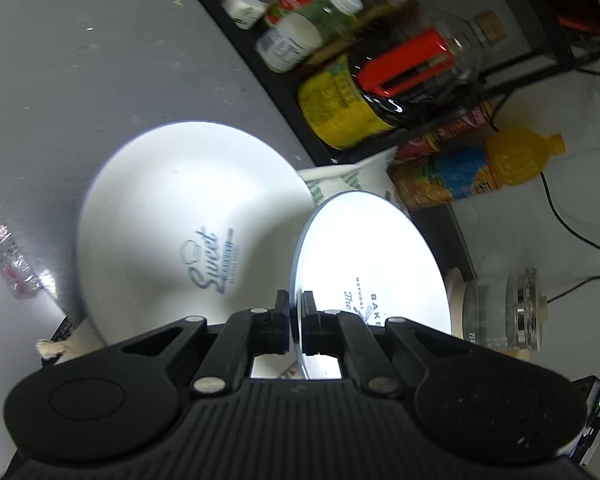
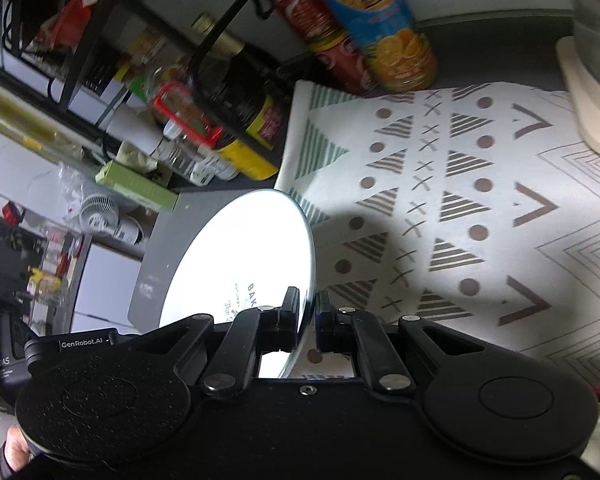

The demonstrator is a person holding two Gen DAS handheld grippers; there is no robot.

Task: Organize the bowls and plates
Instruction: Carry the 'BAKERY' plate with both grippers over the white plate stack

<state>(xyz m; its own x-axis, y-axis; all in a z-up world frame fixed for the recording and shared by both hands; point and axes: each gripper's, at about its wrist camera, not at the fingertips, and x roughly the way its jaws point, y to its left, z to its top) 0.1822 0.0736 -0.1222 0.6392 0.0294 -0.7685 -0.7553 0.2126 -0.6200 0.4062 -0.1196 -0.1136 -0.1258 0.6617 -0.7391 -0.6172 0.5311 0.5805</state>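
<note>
Your left gripper (image 1: 296,322) is clamped on the rim of a white plate (image 1: 374,264) printed with "BAKE", "NATURAL" and "The"; the rim runs edge-on between the two fingers, and the plate's printed face fans out ahead and to the right of them. Beside it on the left sits a second white plate (image 1: 172,216) printed "Sweet", larger in view, lying on the grey worktop (image 1: 80,72); whether the two plates touch cannot be told. Behind them a black rack (image 1: 284,92) carries jars and bottles, and an orange juice bottle (image 1: 496,164) lies further right. Your right gripper (image 2: 308,324) also pinches a white plate (image 2: 256,248) by its rim, the same "BAK" and "The" lettering showing; its face spreads ahead and to the left of the fingers, tilted over a patterned cloth mat (image 2: 460,208) where its shadow falls. It cannot be told whether both grippers share one plate. A pale wooden board (image 2: 588,96) lies at the mat's far right.
</note>
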